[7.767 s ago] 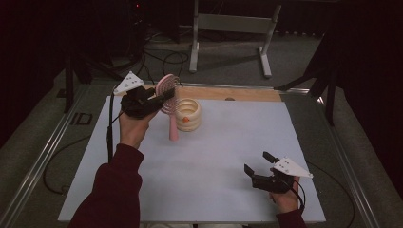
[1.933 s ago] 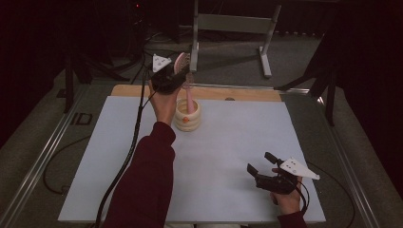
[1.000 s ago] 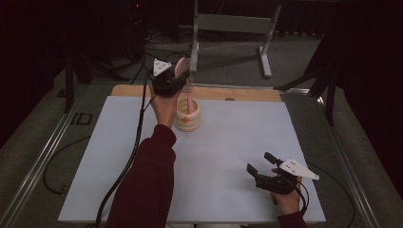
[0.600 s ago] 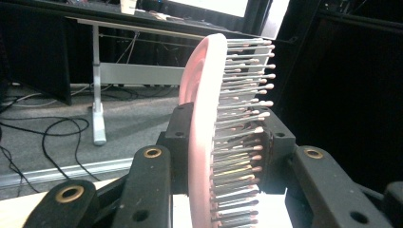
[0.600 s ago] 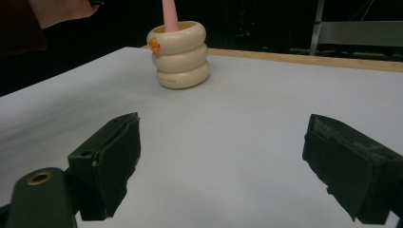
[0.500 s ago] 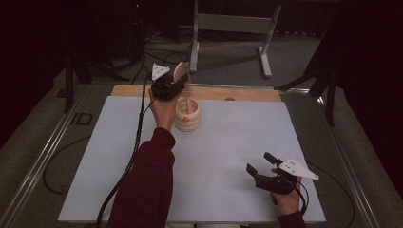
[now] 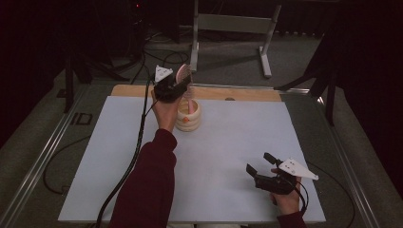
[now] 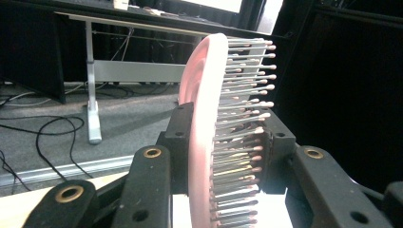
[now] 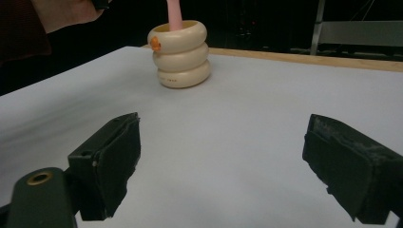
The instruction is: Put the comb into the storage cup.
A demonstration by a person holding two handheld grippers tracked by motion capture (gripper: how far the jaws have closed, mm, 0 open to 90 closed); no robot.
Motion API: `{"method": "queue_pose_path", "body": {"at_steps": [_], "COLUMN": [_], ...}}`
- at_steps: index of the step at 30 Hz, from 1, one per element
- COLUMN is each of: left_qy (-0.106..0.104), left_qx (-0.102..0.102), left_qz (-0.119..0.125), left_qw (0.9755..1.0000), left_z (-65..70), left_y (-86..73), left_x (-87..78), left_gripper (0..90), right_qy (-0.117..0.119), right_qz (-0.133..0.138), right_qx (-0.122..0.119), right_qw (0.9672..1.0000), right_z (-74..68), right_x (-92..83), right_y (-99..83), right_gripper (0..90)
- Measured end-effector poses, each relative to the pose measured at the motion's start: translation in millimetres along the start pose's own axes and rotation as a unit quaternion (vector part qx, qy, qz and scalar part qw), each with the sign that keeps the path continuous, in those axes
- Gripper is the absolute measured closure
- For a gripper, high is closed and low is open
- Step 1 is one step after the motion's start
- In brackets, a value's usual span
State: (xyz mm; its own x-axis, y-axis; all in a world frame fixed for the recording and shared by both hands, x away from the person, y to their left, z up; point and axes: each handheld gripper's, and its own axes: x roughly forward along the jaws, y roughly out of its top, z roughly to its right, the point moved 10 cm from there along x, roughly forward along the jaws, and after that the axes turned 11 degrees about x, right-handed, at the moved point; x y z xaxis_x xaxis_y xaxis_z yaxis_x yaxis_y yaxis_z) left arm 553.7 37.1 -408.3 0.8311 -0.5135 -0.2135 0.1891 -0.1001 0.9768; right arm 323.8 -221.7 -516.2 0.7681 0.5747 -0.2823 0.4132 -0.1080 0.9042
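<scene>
on cream holder [image 9: 180, 53], unreadable small print

Dim room, dark surroundings; the white table [image 7: 228, 142] is softly lit, pictures slightly grainy.

My left gripper [image 7: 177, 84] raised at arm's reach, jaws clamped; right gripper [image 7: 261, 166] low, jaws spread wide, empty.

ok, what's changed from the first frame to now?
The left gripper, shut on the pink hairbrush, has carried it from beside the cream ringed holder to above it, handle now inside. The right gripper stayed open on the white table; the holder didn't move.
</scene>
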Motion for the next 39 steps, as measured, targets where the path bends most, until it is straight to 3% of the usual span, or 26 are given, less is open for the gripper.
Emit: {"method": "queue_pose_path", "body": {"at_steps": [27, 39], "left_qy": [-0.003, 0.004], "left_qx": [0.015, 0.003], "left_qz": [-0.007, -0.010], "left_qw": [0.9999, 0.9999], "left_z": [2.2, -3.5], "left_y": [-5.9, -14.3], "left_x": [1.1, 1.0], "left_gripper": [65.0, 65.0], "right_qy": [-0.001, 0.001], "right_qz": [0.000, 0.000], "right_qx": [0.002, 0.005], "right_qw": [1.0000, 1.0000], "right_z": [-0.2, -0.4], "right_x": [1.1, 1.4], "right_y": [-0.8, -1.0], "right_gripper": [12.5, 12.5]}}
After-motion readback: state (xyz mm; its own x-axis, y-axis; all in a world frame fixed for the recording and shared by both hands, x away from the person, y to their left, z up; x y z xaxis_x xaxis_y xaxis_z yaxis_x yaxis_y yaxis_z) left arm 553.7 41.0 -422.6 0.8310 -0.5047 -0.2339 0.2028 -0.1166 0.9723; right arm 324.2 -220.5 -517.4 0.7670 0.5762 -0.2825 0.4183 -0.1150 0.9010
